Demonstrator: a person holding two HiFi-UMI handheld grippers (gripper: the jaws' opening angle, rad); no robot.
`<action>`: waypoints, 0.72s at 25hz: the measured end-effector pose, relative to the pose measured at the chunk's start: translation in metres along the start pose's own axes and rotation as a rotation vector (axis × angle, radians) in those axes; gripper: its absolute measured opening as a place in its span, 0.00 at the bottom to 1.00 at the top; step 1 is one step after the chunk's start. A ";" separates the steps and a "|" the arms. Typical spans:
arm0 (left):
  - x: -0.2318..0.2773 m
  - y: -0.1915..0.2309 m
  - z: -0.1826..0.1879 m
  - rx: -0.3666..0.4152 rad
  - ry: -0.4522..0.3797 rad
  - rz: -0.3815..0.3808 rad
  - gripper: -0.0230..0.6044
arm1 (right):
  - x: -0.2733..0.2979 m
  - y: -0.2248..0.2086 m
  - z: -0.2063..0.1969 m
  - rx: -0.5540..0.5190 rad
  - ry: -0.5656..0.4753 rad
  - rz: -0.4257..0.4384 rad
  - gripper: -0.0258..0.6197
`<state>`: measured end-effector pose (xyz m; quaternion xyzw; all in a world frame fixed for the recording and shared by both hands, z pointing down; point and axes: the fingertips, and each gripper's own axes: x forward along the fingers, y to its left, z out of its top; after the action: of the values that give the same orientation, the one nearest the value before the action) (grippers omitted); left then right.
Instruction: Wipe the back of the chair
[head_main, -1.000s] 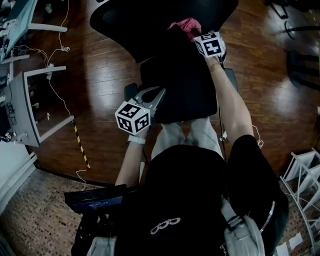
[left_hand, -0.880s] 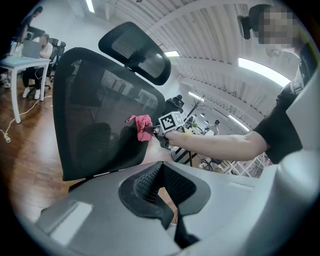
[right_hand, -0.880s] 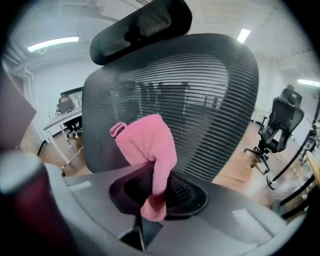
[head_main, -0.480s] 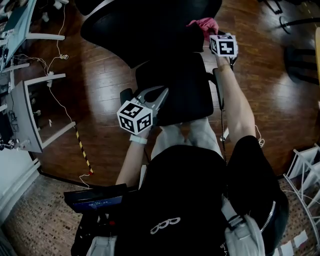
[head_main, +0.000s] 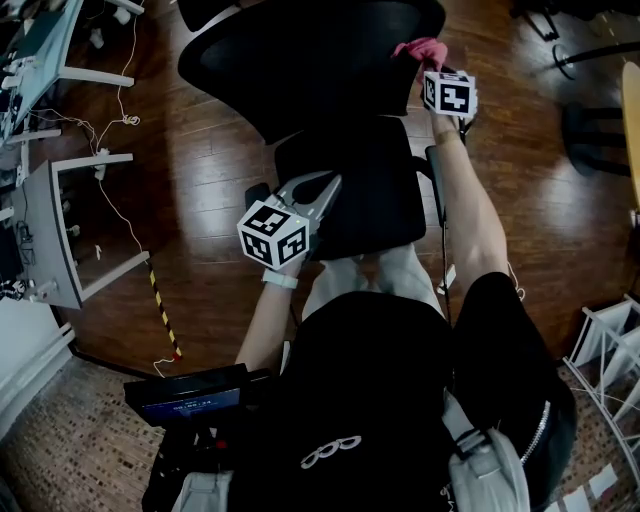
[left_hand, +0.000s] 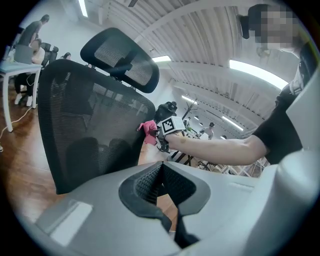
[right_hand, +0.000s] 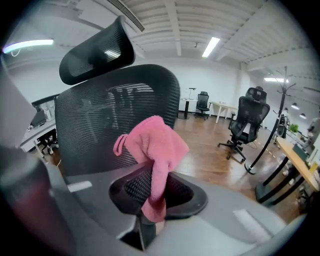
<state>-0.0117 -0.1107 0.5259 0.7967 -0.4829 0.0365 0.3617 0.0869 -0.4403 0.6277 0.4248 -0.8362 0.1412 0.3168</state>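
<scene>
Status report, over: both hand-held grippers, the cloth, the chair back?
Left hand-held gripper shut, empty. Right hand-held gripper shut on pink cloth, at side edge of chair back. Nothing in the way.

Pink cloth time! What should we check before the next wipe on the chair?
1. Grip: the right tongs pinch the pink cloth: ok.
2. Spare tool: the left tongs are shut with nothing in them: ok.
3. Contact: cloth touching the mesh chair back: cannot tell; it sits at the back's right edge.
4. Out of the way: left tongs over the seat, apart from the chair back: ok.
</scene>
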 end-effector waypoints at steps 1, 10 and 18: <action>-0.004 0.000 0.001 0.000 -0.008 0.002 0.02 | 0.001 0.011 0.003 -0.010 0.002 0.010 0.11; -0.043 0.014 0.009 -0.019 -0.086 0.041 0.02 | 0.013 0.116 0.029 -0.137 -0.001 0.131 0.11; -0.088 0.032 0.000 -0.061 -0.140 0.099 0.02 | 0.019 0.221 0.047 -0.266 -0.010 0.250 0.11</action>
<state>-0.0841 -0.0541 0.5078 0.7611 -0.5465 -0.0160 0.3490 -0.1177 -0.3431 0.6114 0.2727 -0.8953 0.0655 0.3462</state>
